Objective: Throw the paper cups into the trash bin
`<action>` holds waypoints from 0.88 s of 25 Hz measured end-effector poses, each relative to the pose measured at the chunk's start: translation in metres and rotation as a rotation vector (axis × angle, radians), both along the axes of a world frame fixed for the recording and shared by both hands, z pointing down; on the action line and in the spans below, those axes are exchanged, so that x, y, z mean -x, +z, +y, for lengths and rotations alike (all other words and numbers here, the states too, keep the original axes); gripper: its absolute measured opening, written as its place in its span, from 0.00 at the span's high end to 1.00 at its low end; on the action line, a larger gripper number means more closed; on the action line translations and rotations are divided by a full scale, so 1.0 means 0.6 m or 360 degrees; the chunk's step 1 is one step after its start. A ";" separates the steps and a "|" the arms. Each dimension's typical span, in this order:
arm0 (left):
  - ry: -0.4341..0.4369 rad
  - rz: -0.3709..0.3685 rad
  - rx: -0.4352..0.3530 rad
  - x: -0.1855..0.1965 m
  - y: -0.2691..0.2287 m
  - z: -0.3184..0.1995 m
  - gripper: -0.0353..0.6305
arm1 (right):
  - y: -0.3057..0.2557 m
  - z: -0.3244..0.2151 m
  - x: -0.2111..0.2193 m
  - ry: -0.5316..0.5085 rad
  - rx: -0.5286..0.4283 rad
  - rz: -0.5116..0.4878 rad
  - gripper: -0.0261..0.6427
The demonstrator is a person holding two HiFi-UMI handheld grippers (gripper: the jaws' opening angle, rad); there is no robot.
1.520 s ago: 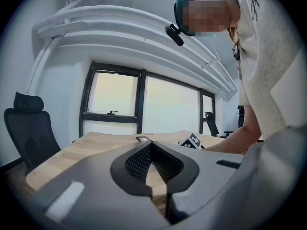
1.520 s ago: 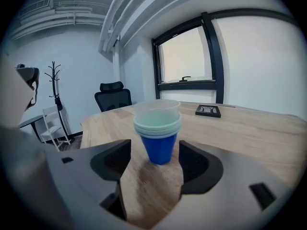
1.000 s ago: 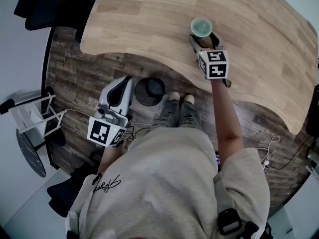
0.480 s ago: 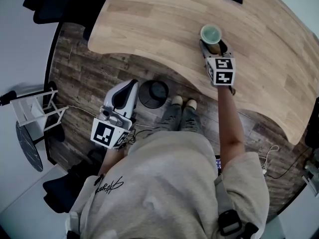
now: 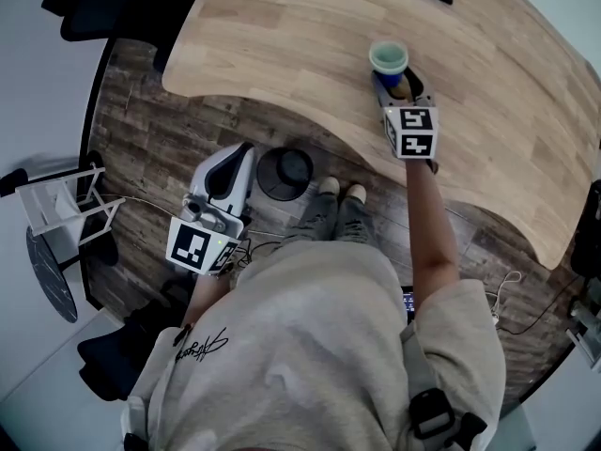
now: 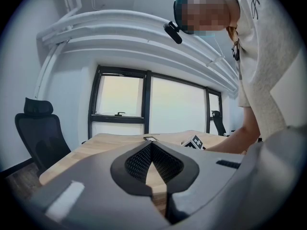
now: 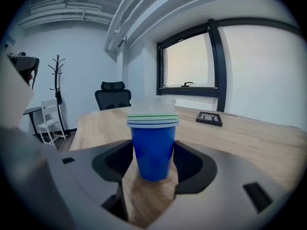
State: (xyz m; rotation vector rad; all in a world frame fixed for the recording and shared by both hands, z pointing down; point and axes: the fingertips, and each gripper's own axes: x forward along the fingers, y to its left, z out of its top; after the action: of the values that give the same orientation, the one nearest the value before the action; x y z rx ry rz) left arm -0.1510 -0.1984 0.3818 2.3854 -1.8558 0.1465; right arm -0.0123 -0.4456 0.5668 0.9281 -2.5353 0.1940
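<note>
Pale wooden bench curved round the person, with dark plank floor below it. Near the bench's front edge stood the stack of nested blue paper cups with pale rims, upright and apparently on the wood; I could not be sure its base had not lifted a hair.

Over the last second little had shifted. The right hand-held gripper had stayed at the stack and settled closer about it. In the right gripper view its jaws stood a cup's width apart, one on each flank of the blue stack, and seemed to press against its sides. I took that as the grip being made, with the carry to the bin not yet begun.

The right arm was stretched straight out over the bench edge, with the marker cube uppermost. The left hand-held gripper hung low at the person's side, as it had before. Its jaws were closed together on nothing and pointed towards the bench. Just beside it on the floor, near the person's feet, stood the small round black trash bin, well apart from the cups.
</note>
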 end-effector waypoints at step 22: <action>0.0118 0.0003 -0.0101 -0.036 -0.035 -0.038 0.94 | -0.118 0.027 -0.065 0.0107 -0.0153 -0.0176 0.56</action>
State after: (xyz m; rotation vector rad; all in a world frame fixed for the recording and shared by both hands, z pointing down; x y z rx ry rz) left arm -0.1294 -0.2213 0.3605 2.4970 -1.7980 0.0927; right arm 0.0265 -0.4295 0.4961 1.0682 -2.6364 0.1483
